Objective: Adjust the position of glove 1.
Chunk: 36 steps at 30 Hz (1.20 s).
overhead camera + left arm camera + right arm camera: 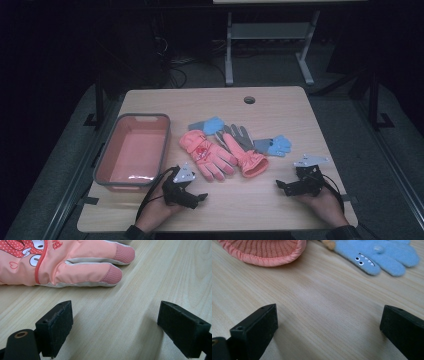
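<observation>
Two pink ski gloves lie mid-table: one fingers toward me, the other with its ribbed cuff toward me. Two blue knit gloves lie nearby, one behind the pink pair, one at the right, seen close with a toothy face. My left gripper rests open on the table just in front of the pink glove's fingertips; its jaws stand wide apart, nothing between. My right gripper rests open near the front right, before the cuff and the blue glove.
A pink plastic bin with a grey rim stands empty at the table's left. A cable hole sits near the far edge. Bare wood lies between the two grippers. A white desk frame stands beyond the table.
</observation>
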Each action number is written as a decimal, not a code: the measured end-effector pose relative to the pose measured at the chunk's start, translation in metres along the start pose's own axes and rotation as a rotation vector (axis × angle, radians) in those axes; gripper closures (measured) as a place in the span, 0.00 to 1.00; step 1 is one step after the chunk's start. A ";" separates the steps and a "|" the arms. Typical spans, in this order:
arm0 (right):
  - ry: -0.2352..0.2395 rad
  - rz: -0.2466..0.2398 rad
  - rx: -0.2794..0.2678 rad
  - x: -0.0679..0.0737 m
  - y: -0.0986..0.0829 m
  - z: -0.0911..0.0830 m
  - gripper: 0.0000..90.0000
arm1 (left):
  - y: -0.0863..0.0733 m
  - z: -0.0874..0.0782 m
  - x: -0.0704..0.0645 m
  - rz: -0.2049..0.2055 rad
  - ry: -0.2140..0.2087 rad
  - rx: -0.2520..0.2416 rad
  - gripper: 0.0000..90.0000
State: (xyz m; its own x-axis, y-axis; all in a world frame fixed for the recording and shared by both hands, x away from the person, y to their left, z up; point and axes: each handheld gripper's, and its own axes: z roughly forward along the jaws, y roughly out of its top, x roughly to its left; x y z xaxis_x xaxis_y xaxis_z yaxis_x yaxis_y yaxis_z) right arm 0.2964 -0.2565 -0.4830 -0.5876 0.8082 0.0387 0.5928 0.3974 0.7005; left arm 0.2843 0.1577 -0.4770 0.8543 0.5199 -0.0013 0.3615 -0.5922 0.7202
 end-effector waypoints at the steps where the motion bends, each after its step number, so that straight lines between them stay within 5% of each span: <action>1: -0.001 0.000 -0.001 0.000 0.000 0.000 0.01 | 0.000 0.000 0.000 0.000 0.000 0.000 0.14; 7: -0.005 0.000 -0.002 0.000 -0.002 -0.002 0.03 | 0.000 0.000 0.000 0.000 0.000 0.000 0.14; 18: 0.013 0.021 0.014 -0.006 0.006 -0.012 0.35 | 0.000 0.000 0.000 0.001 0.000 0.000 0.14; 27: 0.000 0.064 -0.036 -0.022 0.030 -0.013 0.58 | 0.000 0.000 0.000 0.000 -0.001 0.001 0.14; 36: -0.003 0.064 -0.061 -0.028 0.049 -0.002 0.66 | 0.000 0.000 0.000 0.002 -0.001 0.006 0.14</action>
State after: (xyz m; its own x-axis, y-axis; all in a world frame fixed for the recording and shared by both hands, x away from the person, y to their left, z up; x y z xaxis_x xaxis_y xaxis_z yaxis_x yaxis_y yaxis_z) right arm 0.3410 -0.2608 -0.4489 -0.5484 0.8321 0.0828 0.5943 0.3182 0.7386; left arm 0.2844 0.1578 -0.4765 0.8553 0.5181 -0.0012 0.3623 -0.5965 0.7162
